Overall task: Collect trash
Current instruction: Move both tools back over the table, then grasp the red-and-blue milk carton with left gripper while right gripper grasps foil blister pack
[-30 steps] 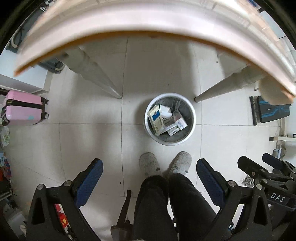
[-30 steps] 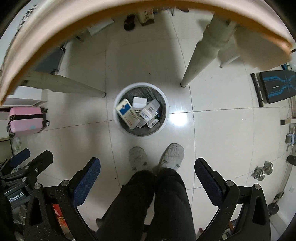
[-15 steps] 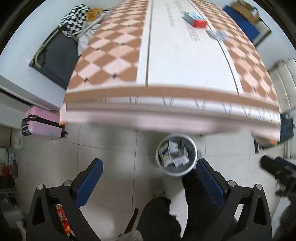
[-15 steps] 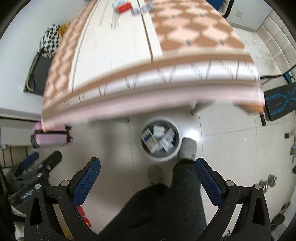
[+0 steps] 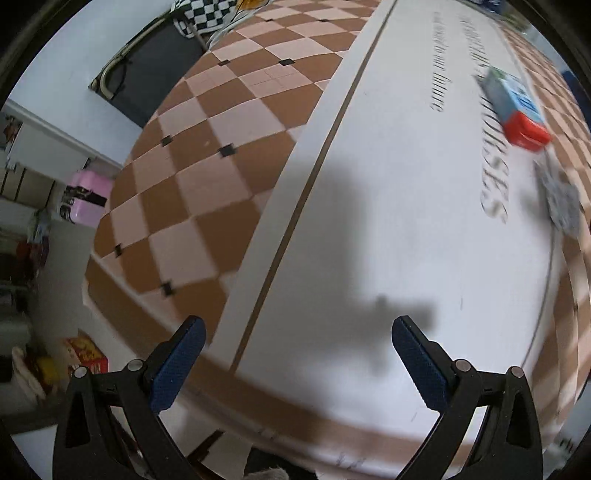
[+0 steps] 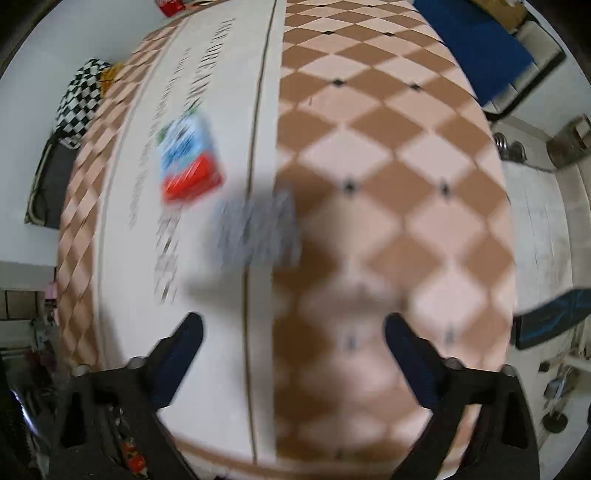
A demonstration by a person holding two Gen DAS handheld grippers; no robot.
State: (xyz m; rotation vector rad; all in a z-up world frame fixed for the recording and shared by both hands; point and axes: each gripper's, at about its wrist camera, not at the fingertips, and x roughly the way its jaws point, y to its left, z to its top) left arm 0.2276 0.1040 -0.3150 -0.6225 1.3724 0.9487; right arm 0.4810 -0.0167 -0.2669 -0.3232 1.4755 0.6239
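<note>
Looking down across a large surface (image 5: 388,221) with a white centre strip, printed lettering and brown-and-pink checkered borders; both wrist views are tilted over it, and the right view is heavily motion-blurred. Two pieces of trash remain on the strip. The bigger one is a blue-and-white carton with a red end (image 5: 515,110), lying flat on the lettering; in the right view it sits ahead and to the left (image 6: 190,158). Just beside its red end, possibly apart from it, lies a smaller grey crumpled piece (image 5: 559,199), maybe foil or a wrapper; blur hides its exact kind (image 6: 258,230). The left gripper (image 5: 295,354) hovers over the near edge of the surface, jaws released and wide, nothing between them, well apart from both items. The right gripper (image 6: 293,350) is likewise spread and empty, nearer the trash, with the grey piece ahead of it between the lines of its fingers. No bin shows in either view. Judgement: the task is unfinished, with at least these two items left to pick up and carry off, neither yet touched. The right gripper looks better placed for the grey piece; the carton would follow. A red can-like object at the far end (image 6: 171,5) may also count as trash; too cut off to tell.
</note>
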